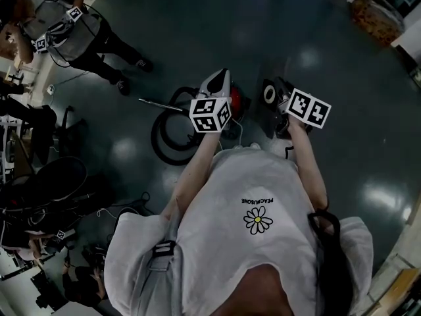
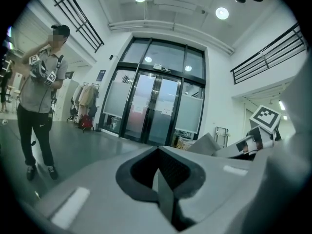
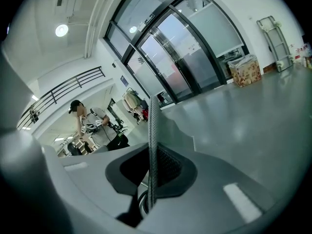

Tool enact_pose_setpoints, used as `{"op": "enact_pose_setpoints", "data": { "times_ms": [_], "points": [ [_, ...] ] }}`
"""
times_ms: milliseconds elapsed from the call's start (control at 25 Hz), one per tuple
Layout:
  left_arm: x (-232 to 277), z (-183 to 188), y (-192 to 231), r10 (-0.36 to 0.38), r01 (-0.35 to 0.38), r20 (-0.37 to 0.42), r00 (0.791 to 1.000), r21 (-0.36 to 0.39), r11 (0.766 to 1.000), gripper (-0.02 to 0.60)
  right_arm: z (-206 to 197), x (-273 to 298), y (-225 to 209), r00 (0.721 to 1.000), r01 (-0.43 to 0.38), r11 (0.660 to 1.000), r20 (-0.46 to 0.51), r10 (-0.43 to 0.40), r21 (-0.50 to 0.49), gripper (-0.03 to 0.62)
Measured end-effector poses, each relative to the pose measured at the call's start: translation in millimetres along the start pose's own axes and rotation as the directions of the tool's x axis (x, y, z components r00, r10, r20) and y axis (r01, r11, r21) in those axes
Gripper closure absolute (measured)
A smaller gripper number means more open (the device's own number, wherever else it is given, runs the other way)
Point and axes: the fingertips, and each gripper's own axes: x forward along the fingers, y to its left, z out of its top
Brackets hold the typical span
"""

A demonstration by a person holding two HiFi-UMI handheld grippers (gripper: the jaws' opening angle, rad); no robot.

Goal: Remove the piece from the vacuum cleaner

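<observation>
Spreading dark and glossy under everything, the floor (image 1: 316, 38) carries the vacuum cleaner (image 1: 238, 101). Its red body lies just ahead of the person's arms, and its black hose (image 1: 164, 140) is looped to the left. A second person (image 1: 72, 28) stands well apart at the upper left. The left tool (image 2: 160, 177) hangs over the vacuum cleaner, jaws clenched on nothing. The right tool (image 3: 151, 145) is near it, jaws likewise pressed together and gripping nothing, close by a black part (image 1: 271, 94) with a white ring.
</observation>
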Motion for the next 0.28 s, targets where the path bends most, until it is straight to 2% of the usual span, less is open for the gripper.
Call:
{"op": "enact_pose_setpoints", "data": {
  "times_ms": [280],
  "points": [
    [4.1, -9.2, 1.7, -0.001, 0.001, -0.022, 1.000, -0.001, 1.000, 0.581, -1.6, 7.0, -5.0, 1.000, 0.021, 0.999, -0.007, -0.021, -0.026, 0.556]
  ]
}}
